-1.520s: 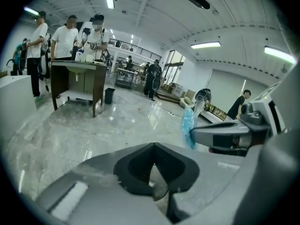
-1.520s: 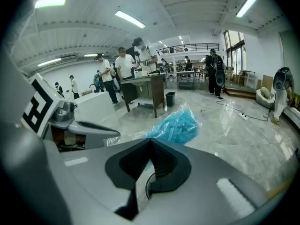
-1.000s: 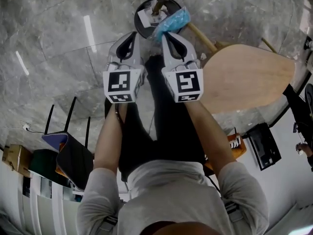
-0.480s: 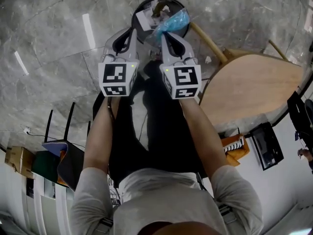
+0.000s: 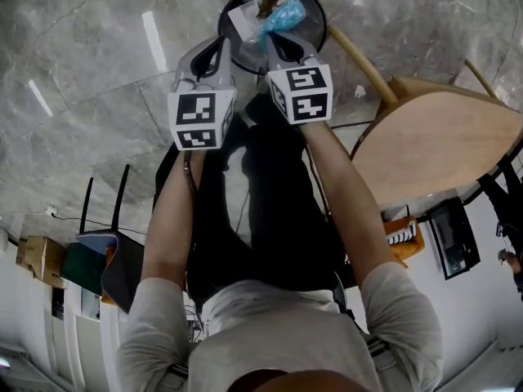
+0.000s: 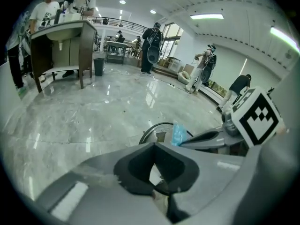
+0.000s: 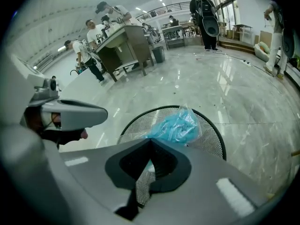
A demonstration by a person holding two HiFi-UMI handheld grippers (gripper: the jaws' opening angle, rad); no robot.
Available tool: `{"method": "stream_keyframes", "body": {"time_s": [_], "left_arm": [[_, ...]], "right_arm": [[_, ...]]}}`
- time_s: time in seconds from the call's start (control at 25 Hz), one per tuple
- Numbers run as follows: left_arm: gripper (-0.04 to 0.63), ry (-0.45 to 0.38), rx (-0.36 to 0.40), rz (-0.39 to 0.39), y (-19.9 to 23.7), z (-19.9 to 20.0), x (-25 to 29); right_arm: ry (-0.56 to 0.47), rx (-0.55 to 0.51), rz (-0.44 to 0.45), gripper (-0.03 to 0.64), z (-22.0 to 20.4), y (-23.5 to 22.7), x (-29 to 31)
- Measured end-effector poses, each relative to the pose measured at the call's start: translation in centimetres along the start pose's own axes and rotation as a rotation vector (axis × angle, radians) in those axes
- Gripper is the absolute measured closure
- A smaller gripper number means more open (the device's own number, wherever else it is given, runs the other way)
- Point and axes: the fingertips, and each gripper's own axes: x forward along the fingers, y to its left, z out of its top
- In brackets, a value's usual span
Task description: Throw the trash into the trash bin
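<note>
A round black mesh trash bin [image 5: 314, 3] stands on the grey marble floor at the top of the head view, with paper scraps inside. My right gripper [image 5: 274, 41] is shut on the clear edge of a crumpled blue plastic bag [image 5: 283, 12], which hangs over the bin's opening. In the right gripper view the blue bag [image 7: 176, 125] sticks out past the closed jaws above the bin's rim [image 7: 216, 134]. My left gripper [image 5: 211, 55] is beside it to the left, at the bin's near rim, shut with nothing seen between its fingers. The left gripper view shows the bin [image 6: 149, 131] and the bag [image 6: 178, 134].
A round wooden table [image 5: 445, 141] with slanted legs [image 5: 359, 60] stands close on the right of the bin. Bags and a black stand [image 5: 106, 251] lie at the lower left. Several people and a counter [image 6: 65, 36] are far off across the floor.
Both grippers have sunk toward the bin, side by side. The blue bag went down with the right gripper and now hangs over the bin's opening.
</note>
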Motion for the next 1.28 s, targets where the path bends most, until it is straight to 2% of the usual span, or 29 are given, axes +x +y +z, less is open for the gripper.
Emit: {"method": "stream_keyframes", "body": {"time_s": [0.36,0.52,0.64,0.8,0.96,1.08,1.16,1.28], "left_arm": [[0.577,0.007,-0.005,0.016,1.0,-0.7,0.6],[0.577,0.009,-0.002,0.021,1.1,-0.7,0.1],[0.578,0.014,0.004,0.021,0.6,0.0,-1.3],[0.578,0.025,0.015,0.018,-1.5,1.9,-5.0],[0.577,-0.005,0.040,0.005,-4.7,6.6,-10.0],[0.577,-0.016,0.026,-0.023,-8.4,10.1,-14.5],[0.577,-0.029,0.058,-0.049,-10.9,12.4,-17.5],[0.577,-0.101,0.146,-0.110,-14.4,17.1,-22.0]], "right_arm": [[0.098,0.026,0.015,0.609,-2.3,-0.7,4.3],[0.140,0.010,-0.036,0.606,-3.3,-1.8,5.3],[0.129,-0.015,-0.053,0.495,-2.4,-1.8,4.1],[0.082,-0.038,-0.033,0.502,0.0,-0.8,-0.7],[-0.018,-0.049,-0.029,0.607,4.5,0.8,-8.4],[-0.080,-0.062,0.005,0.609,7.6,3.3,-16.0],[-0.119,-0.070,0.031,0.608,9.3,5.3,-21.0],[-0.228,-0.067,0.025,0.609,12.7,7.8,-28.1]]}}
